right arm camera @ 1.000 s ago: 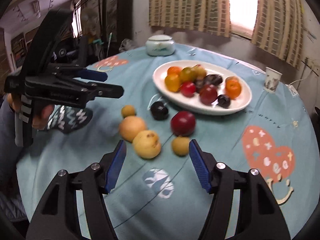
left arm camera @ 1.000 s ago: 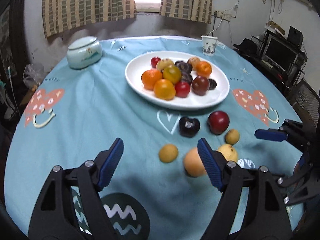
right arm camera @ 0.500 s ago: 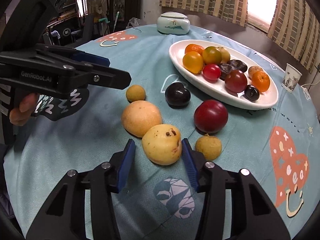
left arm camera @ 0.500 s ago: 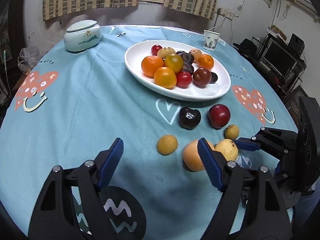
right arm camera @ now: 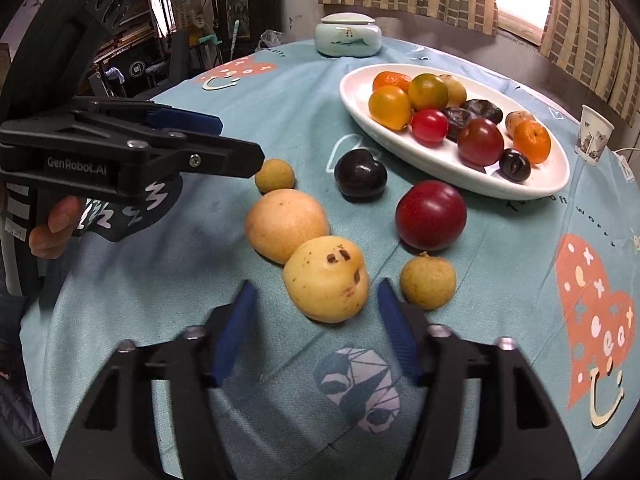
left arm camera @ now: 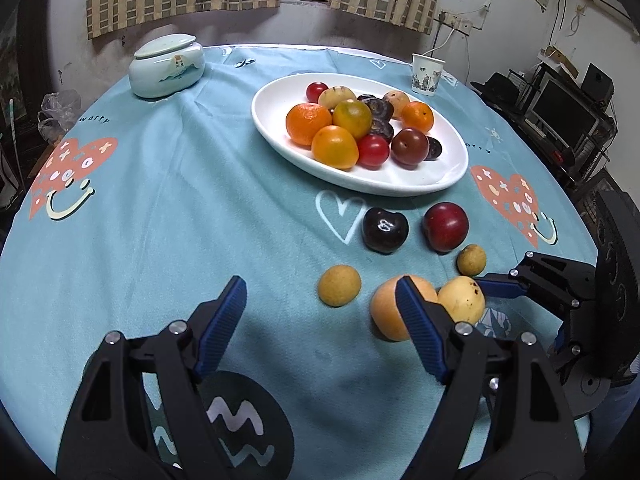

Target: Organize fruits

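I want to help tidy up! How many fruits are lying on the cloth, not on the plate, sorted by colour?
Dark purple fruit: 1
Red fruit: 1
Small tan fruits: 2
Pale orange fruit: 1
Yellow spotted fruit: 1
Total: 6

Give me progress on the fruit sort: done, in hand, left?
Done: a pile of fruit sits on the white plate. In hand: nothing gripped; the right gripper has just been opening, its jaws flanking the spotted yellow fruit without touching. Left gripper is open and empty. Left: six loose fruits on the tablecloth.
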A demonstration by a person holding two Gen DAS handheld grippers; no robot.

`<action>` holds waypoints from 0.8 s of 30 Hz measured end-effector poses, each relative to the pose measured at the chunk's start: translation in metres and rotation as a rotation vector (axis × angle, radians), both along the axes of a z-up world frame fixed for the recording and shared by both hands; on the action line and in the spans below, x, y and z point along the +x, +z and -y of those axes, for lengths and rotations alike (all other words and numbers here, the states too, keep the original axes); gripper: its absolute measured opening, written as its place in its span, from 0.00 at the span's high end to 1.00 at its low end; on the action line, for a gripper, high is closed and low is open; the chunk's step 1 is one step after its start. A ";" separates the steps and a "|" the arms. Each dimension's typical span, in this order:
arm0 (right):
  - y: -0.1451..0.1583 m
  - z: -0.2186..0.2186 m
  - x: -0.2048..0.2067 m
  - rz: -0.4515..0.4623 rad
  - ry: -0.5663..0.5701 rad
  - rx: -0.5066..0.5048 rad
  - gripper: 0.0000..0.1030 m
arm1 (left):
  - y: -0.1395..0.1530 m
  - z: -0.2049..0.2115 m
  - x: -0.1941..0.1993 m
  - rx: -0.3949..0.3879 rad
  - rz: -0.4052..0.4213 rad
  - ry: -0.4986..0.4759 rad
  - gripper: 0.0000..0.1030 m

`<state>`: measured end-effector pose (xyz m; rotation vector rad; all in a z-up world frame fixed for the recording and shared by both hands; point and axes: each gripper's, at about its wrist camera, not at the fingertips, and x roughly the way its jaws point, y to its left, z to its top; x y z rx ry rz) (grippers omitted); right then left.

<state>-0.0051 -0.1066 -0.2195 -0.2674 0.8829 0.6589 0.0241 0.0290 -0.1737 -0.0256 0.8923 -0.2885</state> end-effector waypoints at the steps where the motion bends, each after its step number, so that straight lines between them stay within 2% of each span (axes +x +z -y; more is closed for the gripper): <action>1: 0.000 -0.002 -0.001 0.009 0.000 -0.016 0.31 | 0.000 0.000 0.000 0.001 0.000 0.000 0.23; 4: -0.002 -0.005 -0.003 0.020 -0.009 -0.040 0.28 | 0.000 -0.001 0.001 0.001 -0.001 0.004 0.22; 6: -0.006 -0.003 0.002 -0.018 -0.043 -0.039 0.01 | 0.000 -0.002 0.001 -0.001 0.001 0.007 0.22; 16: -0.005 -0.002 0.003 -0.023 -0.045 -0.037 0.01 | 0.001 -0.003 -0.001 0.006 0.012 0.019 0.19; 21: 0.003 0.002 -0.005 0.020 -0.056 -0.011 0.01 | 0.003 -0.005 -0.002 0.002 0.019 0.026 0.18; 23: 0.009 0.002 -0.007 0.046 -0.053 0.004 0.05 | 0.004 -0.004 -0.003 0.004 0.025 0.022 0.17; 24: 0.010 0.002 -0.006 0.046 -0.055 0.010 0.13 | 0.004 -0.003 -0.003 0.007 0.027 0.020 0.17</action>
